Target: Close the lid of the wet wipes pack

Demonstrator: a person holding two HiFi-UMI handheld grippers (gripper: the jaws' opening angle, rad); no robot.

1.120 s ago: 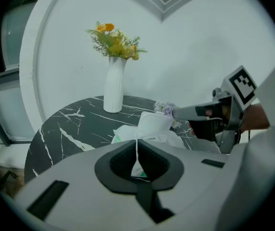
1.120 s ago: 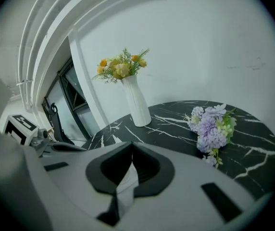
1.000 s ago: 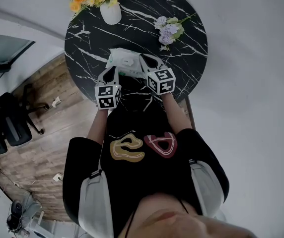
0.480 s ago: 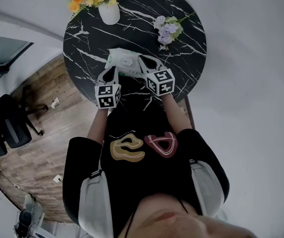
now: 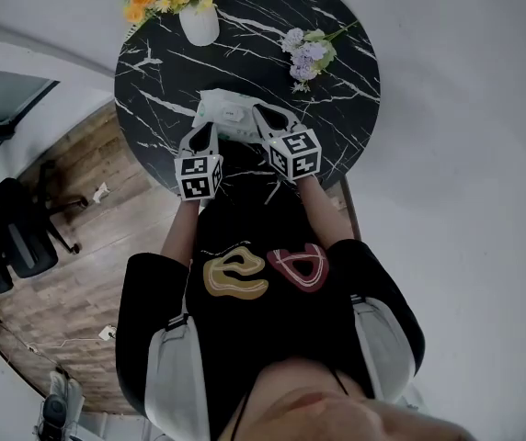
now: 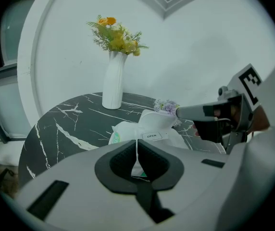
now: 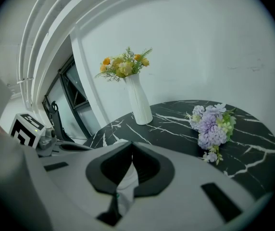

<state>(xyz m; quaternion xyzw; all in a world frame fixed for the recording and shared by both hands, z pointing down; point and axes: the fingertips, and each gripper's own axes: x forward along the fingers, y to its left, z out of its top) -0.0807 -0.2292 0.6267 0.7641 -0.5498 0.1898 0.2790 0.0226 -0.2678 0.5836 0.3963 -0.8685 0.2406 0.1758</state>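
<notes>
The white wet wipes pack (image 5: 229, 114) lies on the round black marble table (image 5: 337, 108), near its front edge. In the left gripper view the pack (image 6: 128, 131) shows its white lid with an "OPEN" label (image 6: 151, 135); a white part rises behind the label. My left gripper (image 5: 203, 129) is shut, just short of the pack's near left corner. My right gripper (image 5: 261, 110) is shut too, its tips over the pack's right end. The pack (image 7: 126, 177) shows through the slit below its shut pads. I cannot tell whether the lid lies flat.
A white vase of yellow and orange flowers (image 5: 200, 21) stands at the table's far left. A purple flower bunch (image 5: 309, 53) lies at the far right. Off the table to the left are a wooden floor and a black office chair (image 5: 15, 237).
Both grippers have edged slightly forward and left over the pack. Less of the pack's green edge shows now.
</notes>
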